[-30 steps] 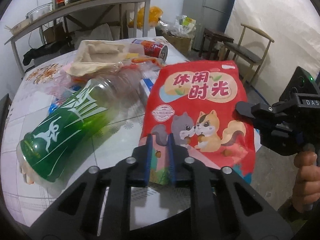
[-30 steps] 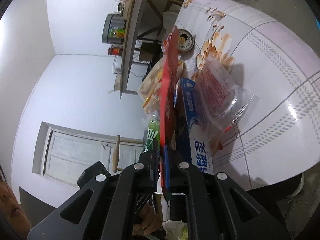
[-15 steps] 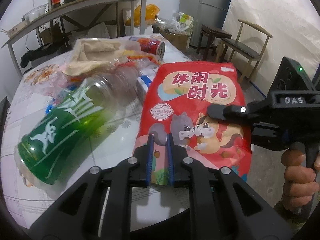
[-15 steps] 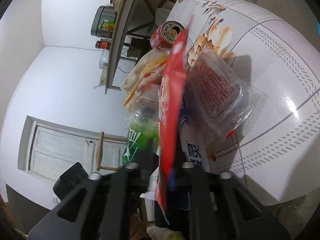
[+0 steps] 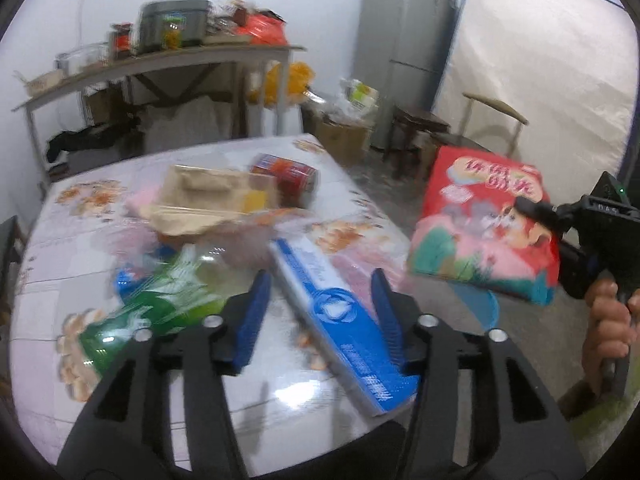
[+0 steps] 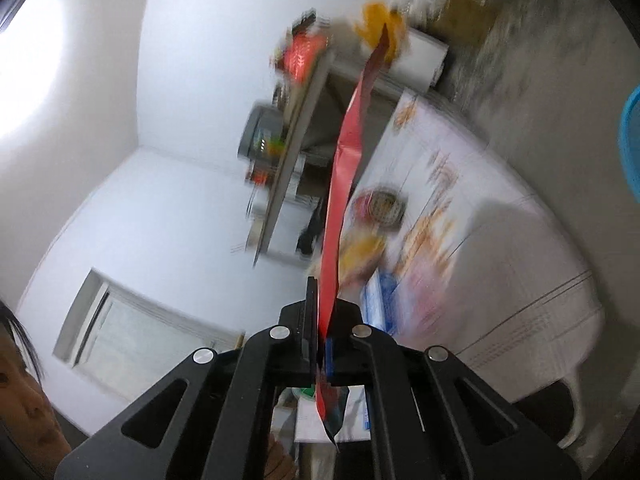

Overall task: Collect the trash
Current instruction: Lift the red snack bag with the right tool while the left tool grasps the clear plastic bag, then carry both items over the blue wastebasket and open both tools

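Left gripper (image 5: pixel 318 316): jaws have just been opening and stand apart, nothing between them, above the flower-patterned white tabletop (image 5: pixel 304 396). Beneath them lies a long blue-and-white cardboard box (image 5: pixel 340 328), with a green plastic bottle (image 5: pixel 160 312) on its side to the left. Farther back, a crumpled tan paper bag (image 5: pixel 208 200) and a red drink can (image 5: pixel 288 178). Right gripper (image 6: pixel 322 344): jaws pinched together on the red printed snack bag (image 5: pixel 480 224), held in the air off the table's right edge.
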